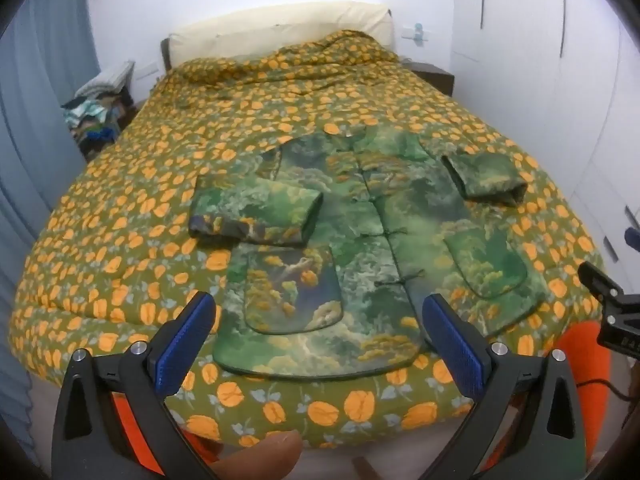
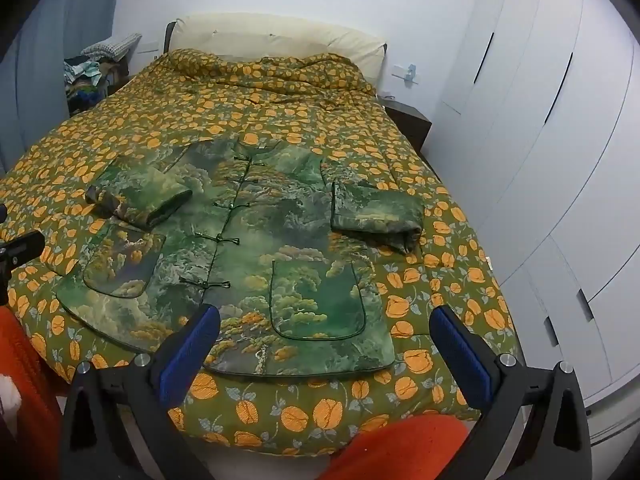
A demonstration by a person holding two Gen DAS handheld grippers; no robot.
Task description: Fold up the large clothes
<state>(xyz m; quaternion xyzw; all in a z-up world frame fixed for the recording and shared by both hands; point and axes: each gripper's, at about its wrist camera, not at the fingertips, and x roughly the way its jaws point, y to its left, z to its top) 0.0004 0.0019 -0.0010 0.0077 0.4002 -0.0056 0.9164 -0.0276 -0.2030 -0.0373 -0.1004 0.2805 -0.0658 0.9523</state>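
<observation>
Fingers [image 1: 202,312] of both grippers [image 2: 324,334] gape wide, empty, above the flat jacket's [image 1: 360,240] hem.

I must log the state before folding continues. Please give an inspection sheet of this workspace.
Surface: bed covered by orange-flowered quilt.
Job's things: green jacket lies flat, front up, buttoned; both sleeves folded in.
Clutter: pile of clothes beside the bed's far corner.
Grippers: left gripper and right gripper open, empty, above the jacket's hem.
Cables: thin dark cable at the left view's right edge.
Surroundings: white wardrobe, nightstand, curtain.
</observation>
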